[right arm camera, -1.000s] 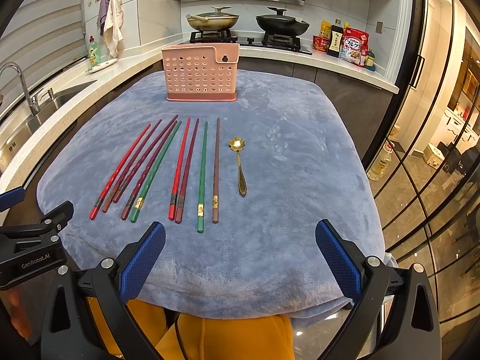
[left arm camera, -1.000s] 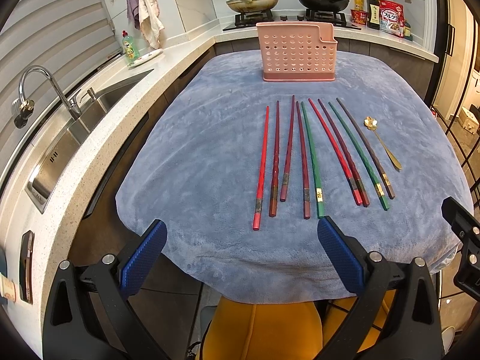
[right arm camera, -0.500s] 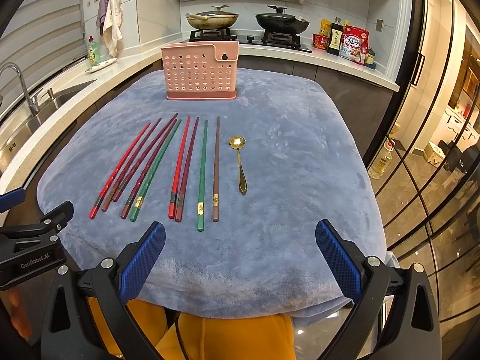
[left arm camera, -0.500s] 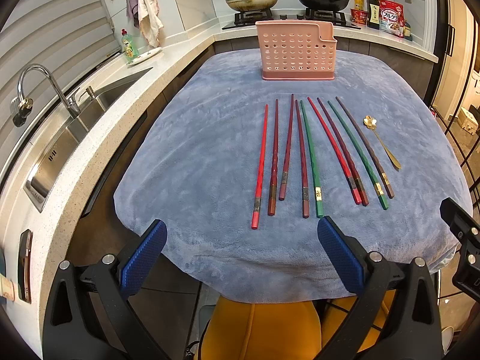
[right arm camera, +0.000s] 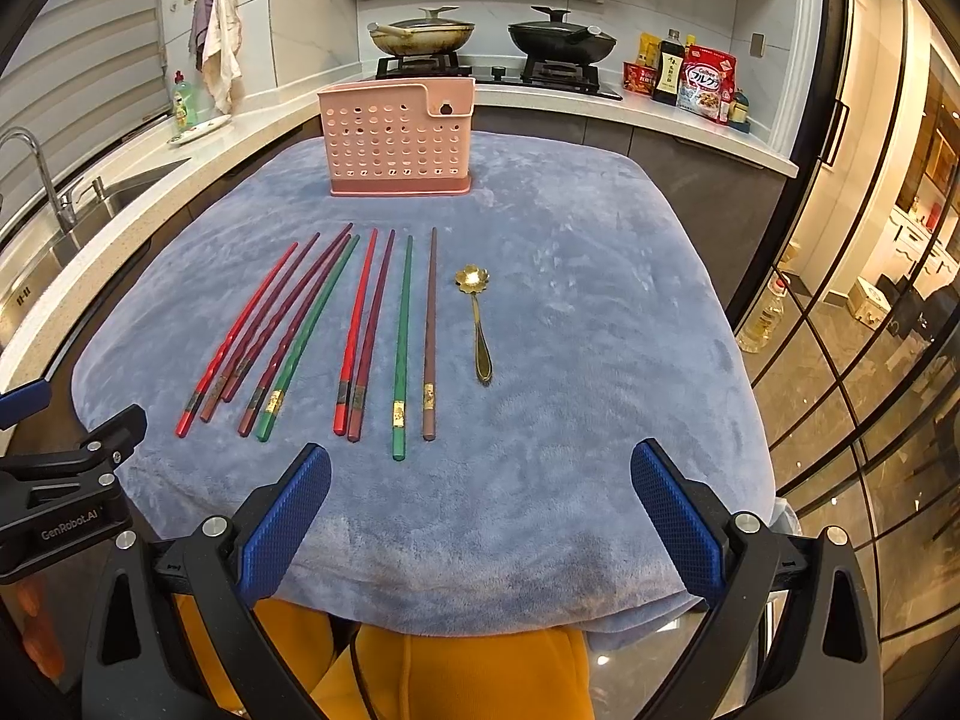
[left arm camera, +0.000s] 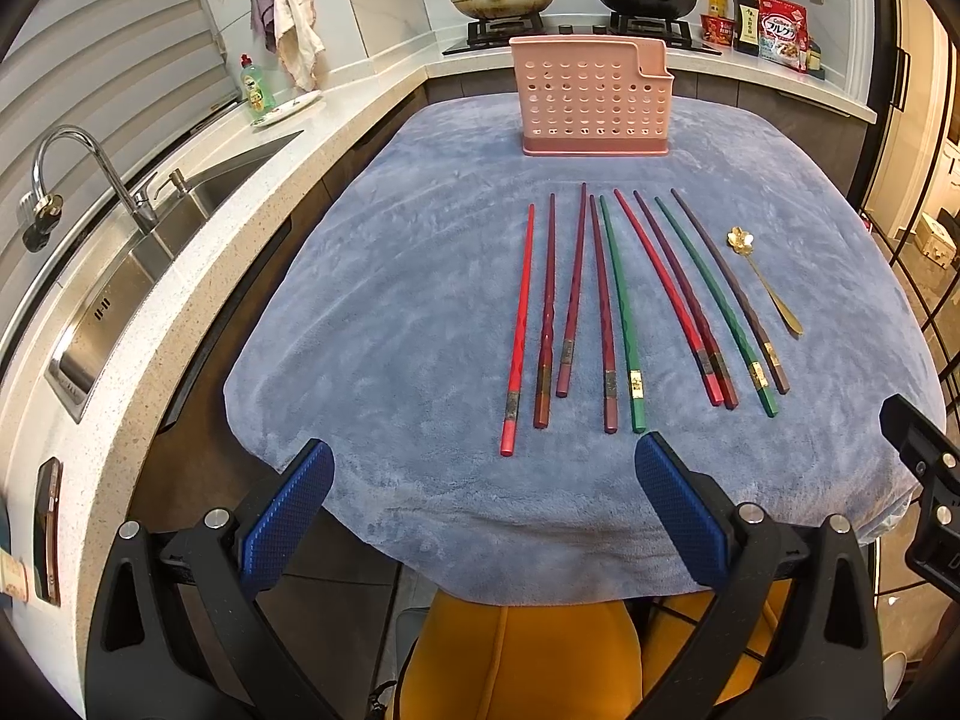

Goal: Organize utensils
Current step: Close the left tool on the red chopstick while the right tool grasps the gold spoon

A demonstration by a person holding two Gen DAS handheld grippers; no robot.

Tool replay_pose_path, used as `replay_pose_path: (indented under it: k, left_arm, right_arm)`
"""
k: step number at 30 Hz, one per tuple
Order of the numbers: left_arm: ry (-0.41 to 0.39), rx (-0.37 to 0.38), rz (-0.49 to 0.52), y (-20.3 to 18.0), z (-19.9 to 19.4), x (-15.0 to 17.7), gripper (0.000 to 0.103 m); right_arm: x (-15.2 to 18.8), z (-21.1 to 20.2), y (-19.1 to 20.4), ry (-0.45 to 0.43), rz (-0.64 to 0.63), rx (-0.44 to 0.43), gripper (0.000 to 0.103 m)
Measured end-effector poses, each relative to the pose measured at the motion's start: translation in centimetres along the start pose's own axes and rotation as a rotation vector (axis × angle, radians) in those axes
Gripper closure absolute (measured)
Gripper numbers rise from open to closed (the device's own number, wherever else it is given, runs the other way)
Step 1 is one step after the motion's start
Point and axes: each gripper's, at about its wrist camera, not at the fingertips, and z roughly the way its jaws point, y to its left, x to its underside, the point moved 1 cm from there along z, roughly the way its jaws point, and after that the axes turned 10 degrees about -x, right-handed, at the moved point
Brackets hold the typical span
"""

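Chopsticks [left arm camera: 606, 312] and spoon [right arm camera: 478, 324] lie in a row facing the holder [right arm camera: 396, 141], and we hover both grippers [left arm camera: 483, 516] [right arm camera: 480, 513], fingers apart, to pick.

Nine chopsticks [right arm camera: 354, 330] lie side by side on the blue cloth [right arm camera: 600, 360]: two bright red, two green, and five in dark maroon or brown. One gold spoon [right arm camera: 477, 324] lies beside them. One pink holder [right arm camera: 396, 141] stands behind. On the stove there are two pans [right arm camera: 561, 39].
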Motion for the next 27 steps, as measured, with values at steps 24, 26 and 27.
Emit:
replay_pose_path:
  k: [24,26,27]
  left_arm:
    - [0.092,0.041,-0.081,2.5,6.2,-1.7,0.007]
    - [0.105,0.046,-0.08,2.4,7.3,-1.9,0.007]
    - [0.111,0.048,-0.077,2.3,7.9,-2.0,0.007]
  right_arm:
    - [-1.5,3.8,-1.2,0.028,0.023,0.018,0.007]
    - [-1.8,4.4,-1.3,0.034,0.028,0.018,0.007]
    - [-1.9,4.6,-1.4,0.037,0.029,0.02,0.007]
